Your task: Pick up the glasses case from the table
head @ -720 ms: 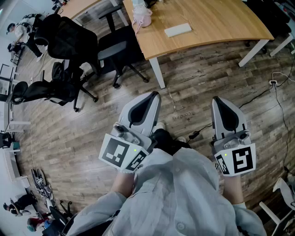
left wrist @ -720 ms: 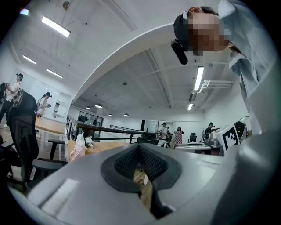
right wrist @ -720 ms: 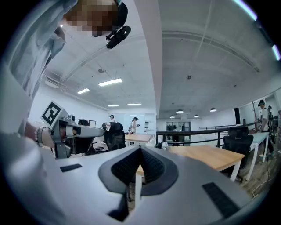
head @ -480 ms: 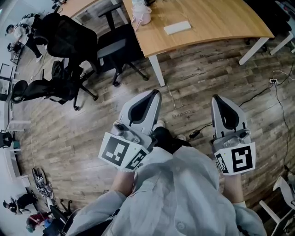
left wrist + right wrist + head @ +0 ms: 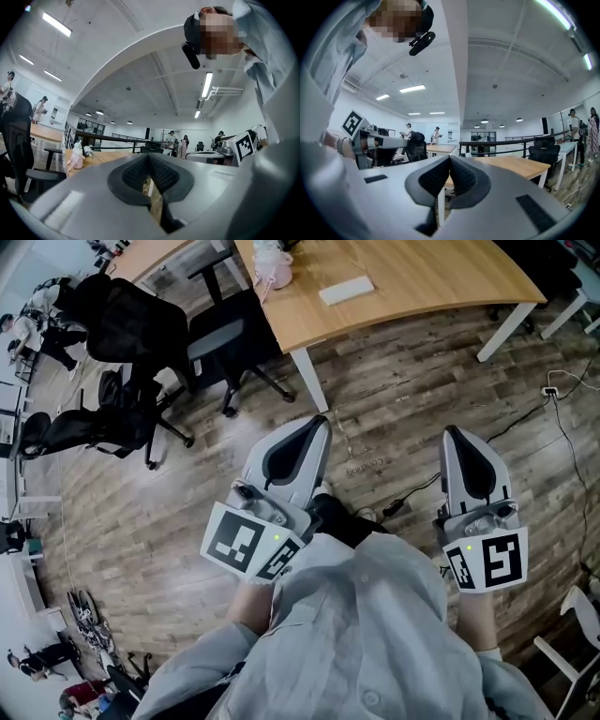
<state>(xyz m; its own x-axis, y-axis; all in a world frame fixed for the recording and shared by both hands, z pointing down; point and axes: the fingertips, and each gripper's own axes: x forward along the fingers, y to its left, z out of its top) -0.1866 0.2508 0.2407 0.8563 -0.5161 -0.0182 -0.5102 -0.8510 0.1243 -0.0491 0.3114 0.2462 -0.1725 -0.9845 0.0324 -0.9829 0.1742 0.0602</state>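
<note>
Left gripper held level, pointing forward. Fingers closed tight together, nothing between. Right gripper level too, well apart from left one. Its fingers also pressed together, empty. Both low, close to body.

Clear: floor from 12 to 2 o'clock, up to table. Obstacles: table leg at 12, chairs at 10, plug at 2.
</note>
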